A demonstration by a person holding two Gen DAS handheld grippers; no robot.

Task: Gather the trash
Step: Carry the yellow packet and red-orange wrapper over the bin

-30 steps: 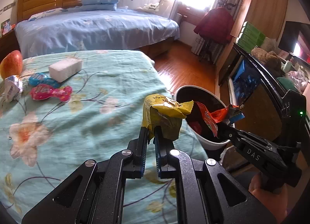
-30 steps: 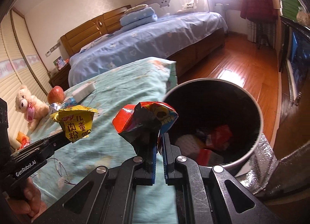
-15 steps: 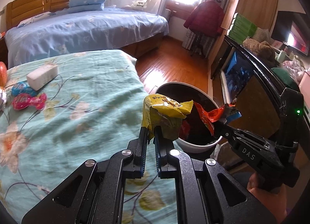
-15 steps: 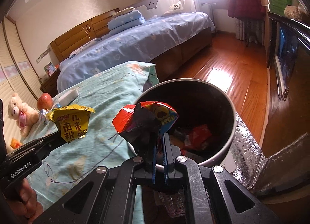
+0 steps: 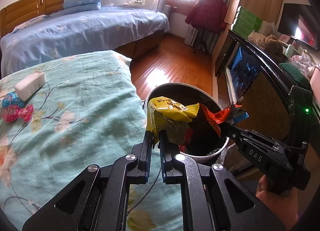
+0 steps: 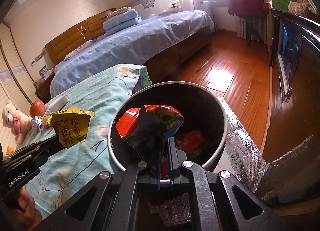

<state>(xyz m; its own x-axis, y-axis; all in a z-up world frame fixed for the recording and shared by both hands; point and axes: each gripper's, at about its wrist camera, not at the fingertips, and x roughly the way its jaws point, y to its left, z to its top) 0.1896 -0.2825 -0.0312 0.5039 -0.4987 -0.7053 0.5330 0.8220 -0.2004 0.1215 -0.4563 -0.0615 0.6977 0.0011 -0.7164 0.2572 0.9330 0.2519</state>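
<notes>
My left gripper [image 5: 157, 134] is shut on a crumpled yellow snack wrapper [image 5: 168, 117], held at the left rim of the round bin [image 5: 202, 156]. In the right wrist view that yellow wrapper [image 6: 70, 127] still hangs over the teal bedspread [image 6: 96, 99], left of the bin [image 6: 221, 107]. My right gripper [image 6: 165, 141] is shut on a red and blue wrapper [image 6: 152, 120], held over the bin's dark mouth. The left wrist view shows this red wrapper [image 5: 220, 116] above the bin's right side. Red packets [image 6: 192, 141] lie inside the bin.
On the bedspread [image 5: 80, 111] lie a white block [image 5: 30, 85] and pink [image 5: 16, 113] and blue [image 5: 10, 100] candy wrappers. An apple [image 6: 37, 108] and a teddy bear [image 6: 14, 121] sit further left. A dark cabinet [image 5: 266, 95] stands right of the bin, with a silver foil mat [image 6: 240, 137] beside it.
Both grippers carried their wrappers rightwards off the bed towards the bin. The red wrapper went from the bin's left rim to over its opening; the yellow one reached the rim.
</notes>
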